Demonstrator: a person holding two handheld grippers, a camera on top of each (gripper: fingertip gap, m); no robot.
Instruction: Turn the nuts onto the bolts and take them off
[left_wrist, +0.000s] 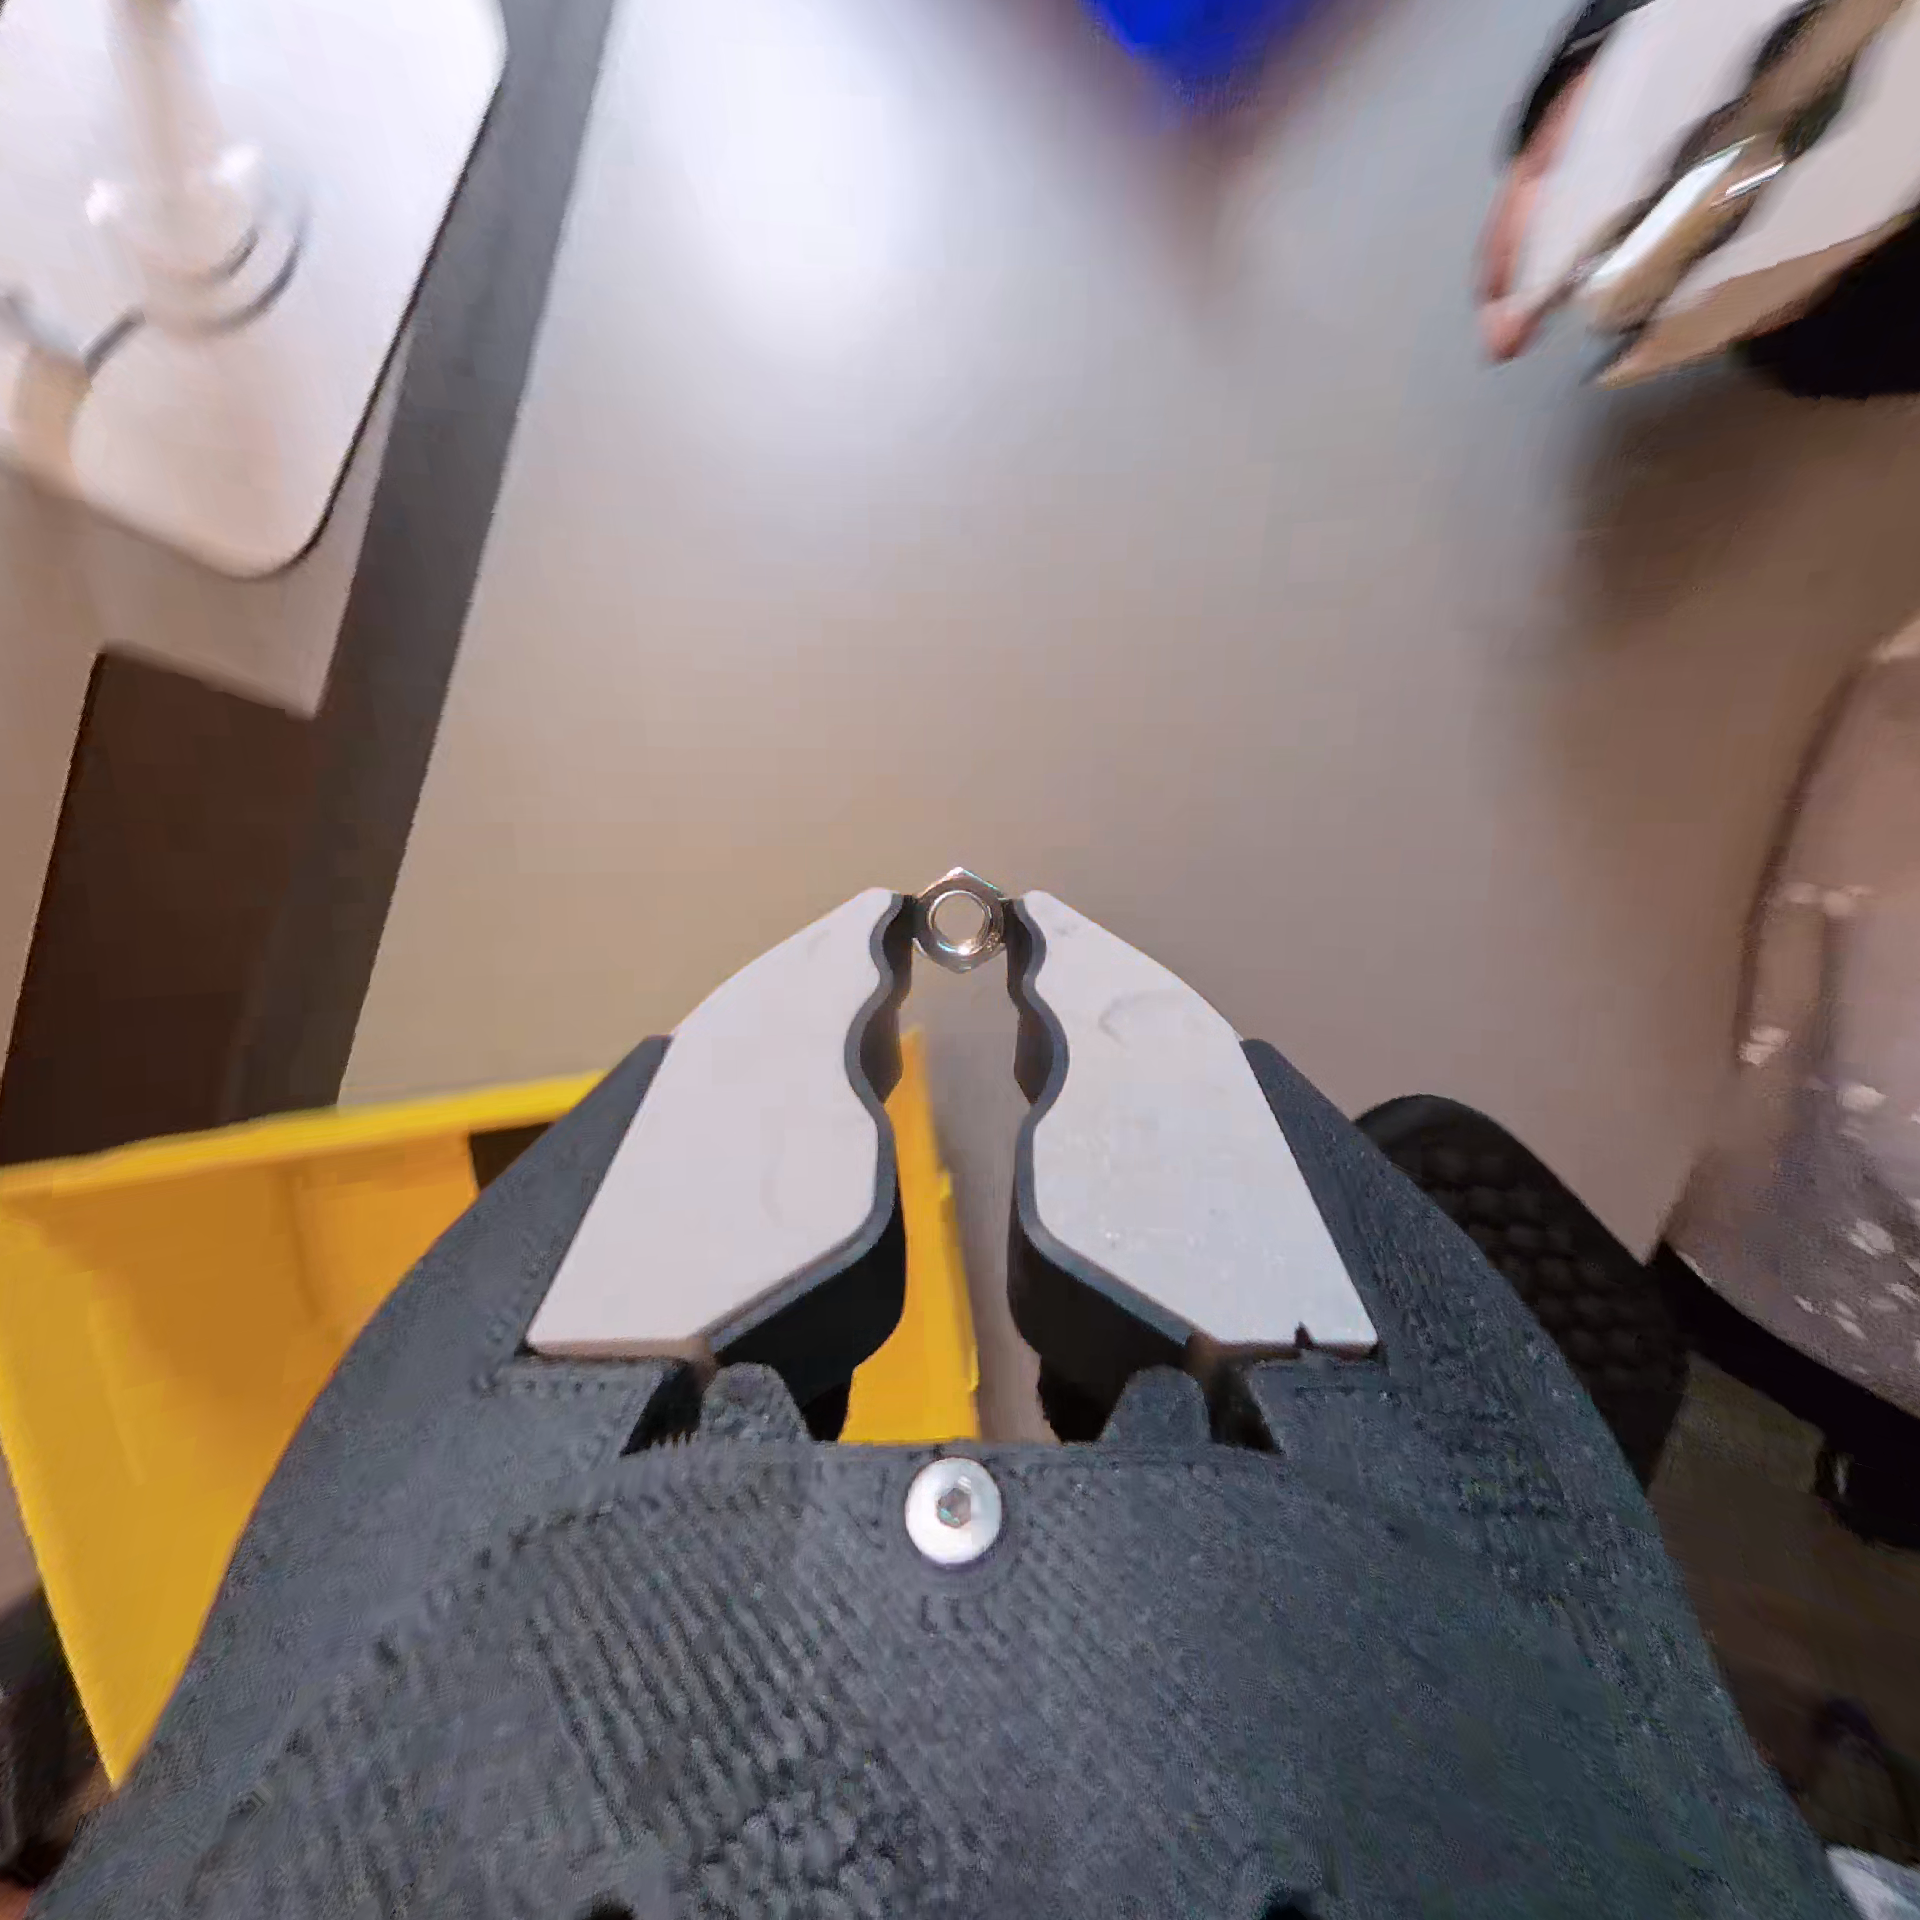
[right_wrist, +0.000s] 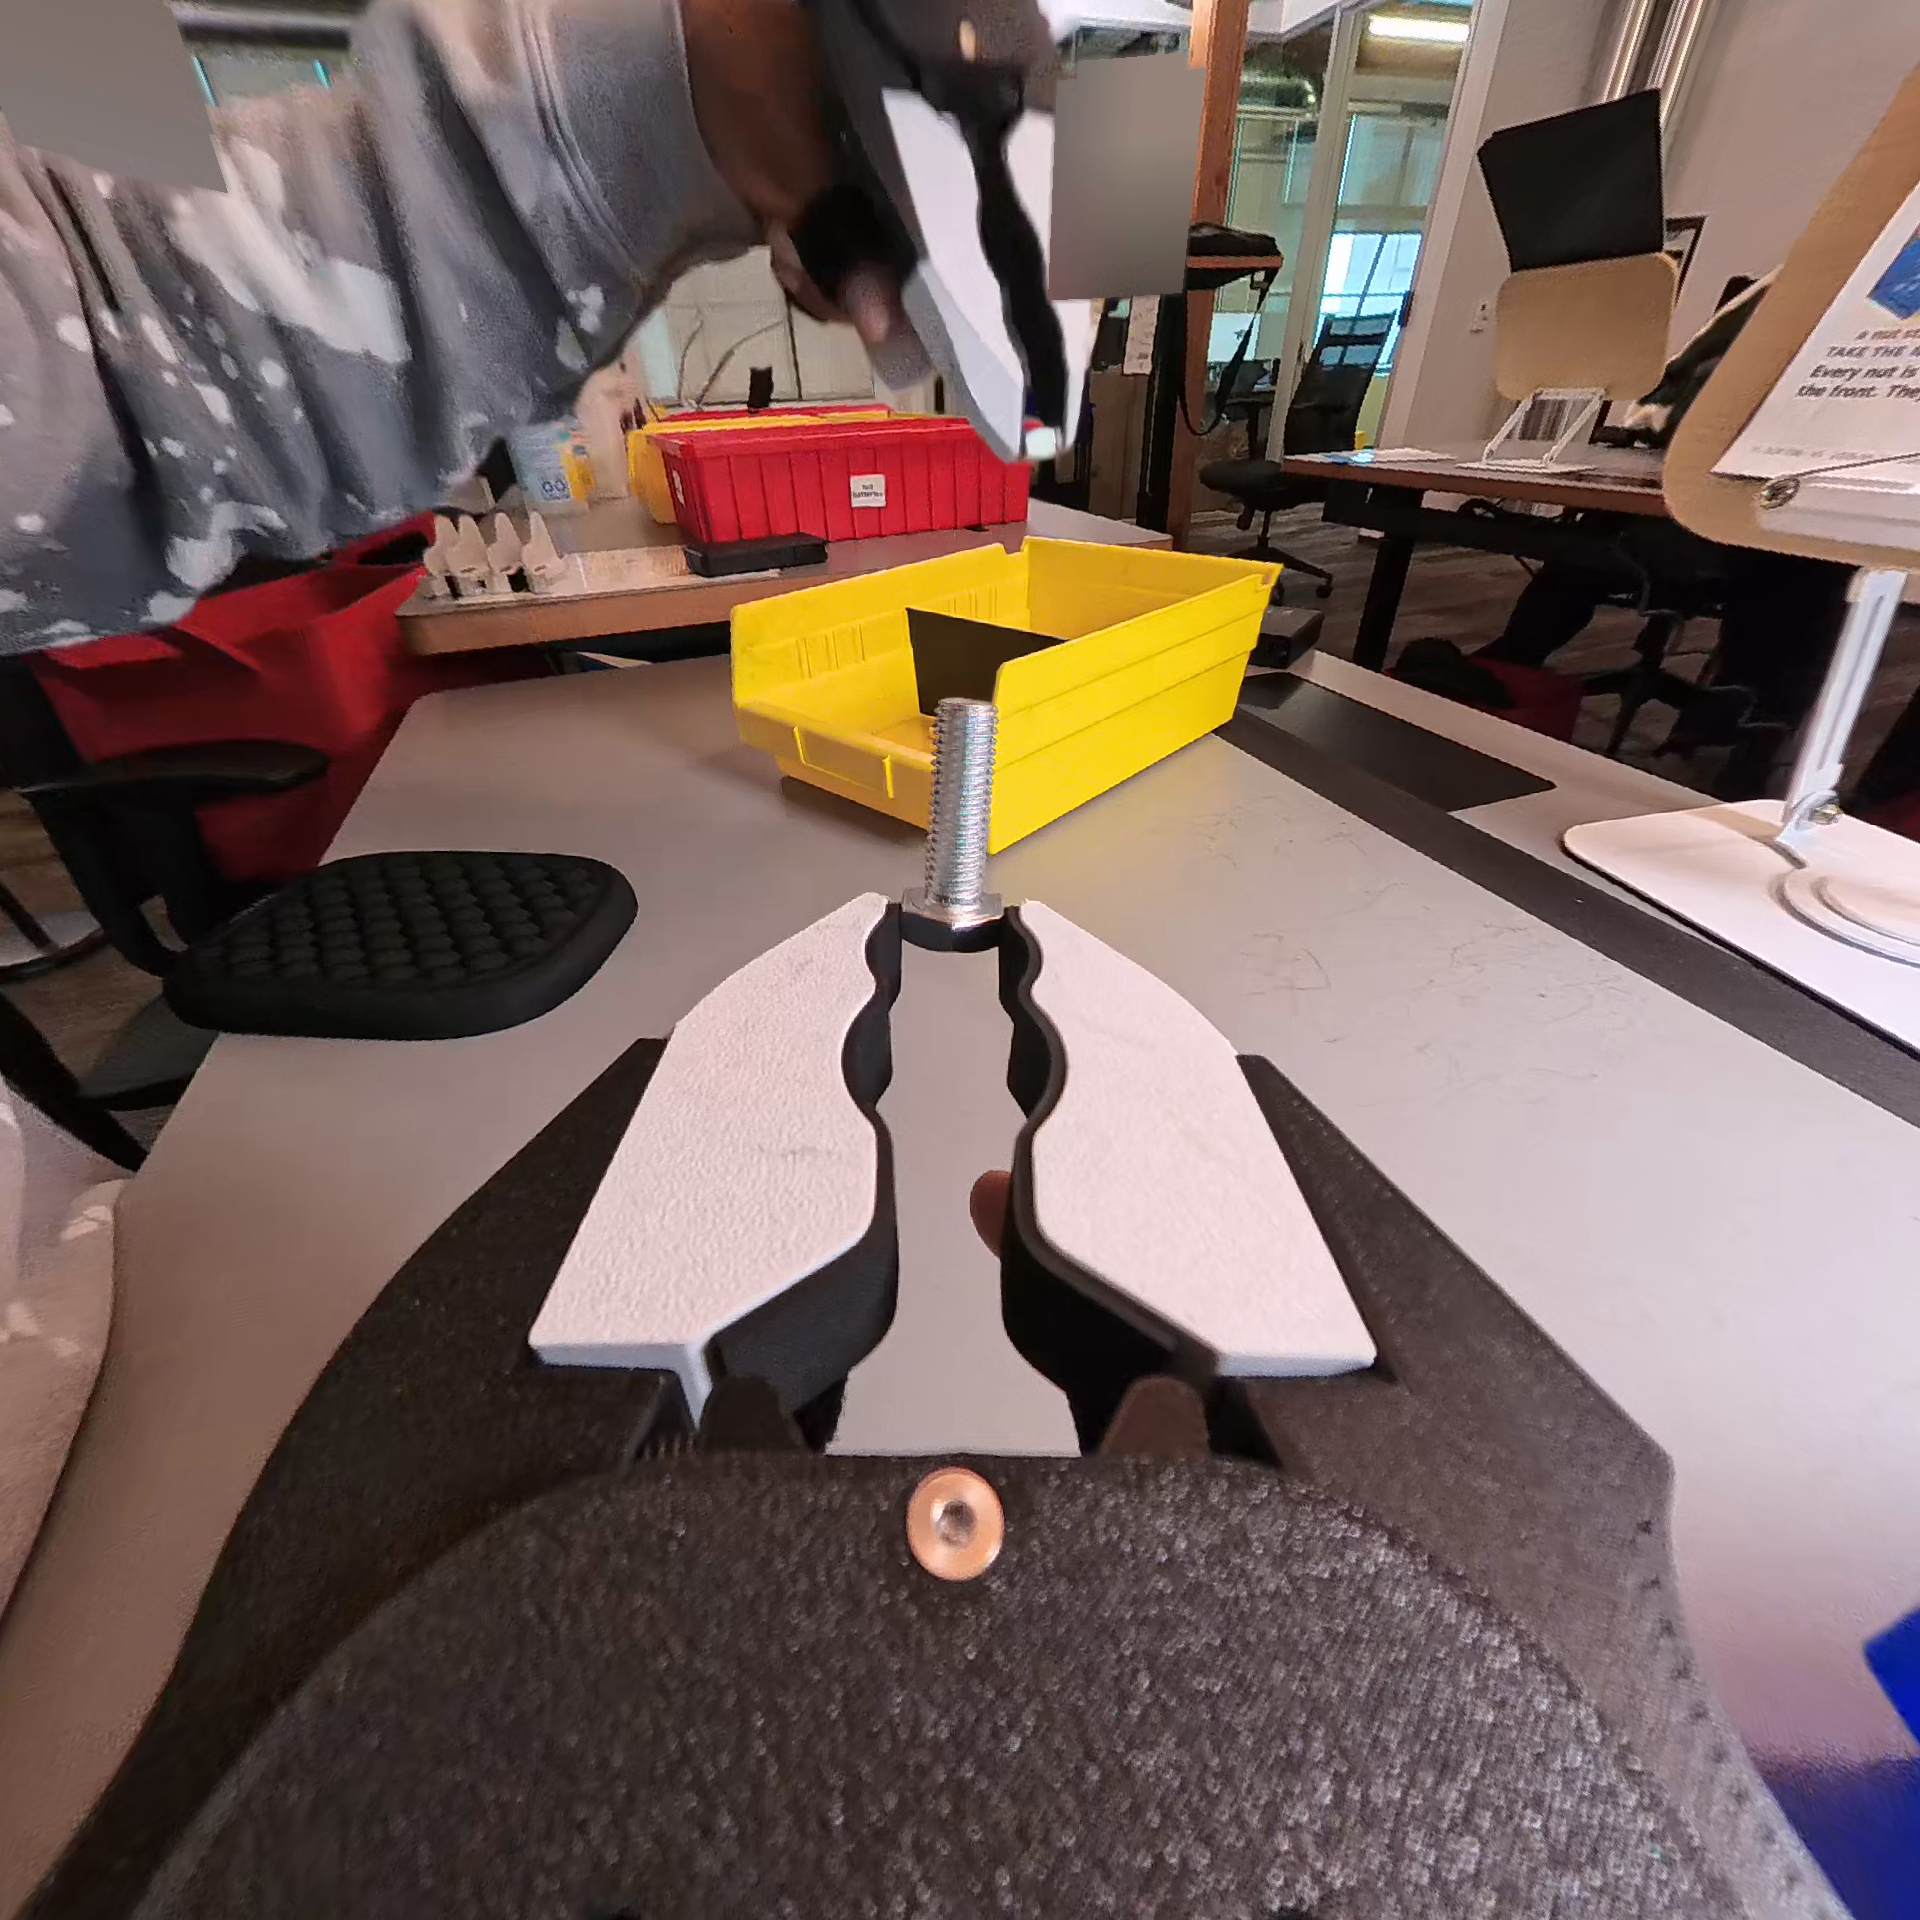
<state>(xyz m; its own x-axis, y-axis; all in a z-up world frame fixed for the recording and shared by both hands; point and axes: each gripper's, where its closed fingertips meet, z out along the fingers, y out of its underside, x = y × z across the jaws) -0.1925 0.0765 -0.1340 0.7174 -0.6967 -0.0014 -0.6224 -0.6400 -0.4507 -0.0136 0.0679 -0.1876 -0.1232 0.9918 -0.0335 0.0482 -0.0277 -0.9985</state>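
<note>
- Right gripper (right_wrist: 954, 928) body fills the foreground of the right wrist view; we see it nearly closed, tips pinched on the hex head of the bolt (right_wrist: 962, 810), threaded shank pointing up and away from the fingers, free end bare.
- Left gripper (left_wrist: 956, 928) body dominates the left wrist view; it is closed down on a small nut (left_wrist: 960, 924) at the very tips, hole facing the camera, flats caught between the pads.
- Grey table (right_wrist: 1351, 987) lies under both tools; the left view looks down on it.
- Yellow bin (right_wrist: 1091, 665) sits on the table beyond the bolt in the right view; we cannot tell what is in it.
- White stand base (right_wrist: 1714, 862) is on the table to the right, well apart from the work.
- Left gripper also shows blurred at the top of the right view, above the bolt and apart from it; nut not yet on the thread.
- Step in hand, as we judge it: bring the nut onto the bolt tip.
- To do it well, we line the nut's hole square with the shank axis, seat it lightly on the first thread, then turn without tilting; a skewed start risks cross-threading.
- Grip on the nut is shallow, so we keep pressure light to avoid it popping out.
</note>
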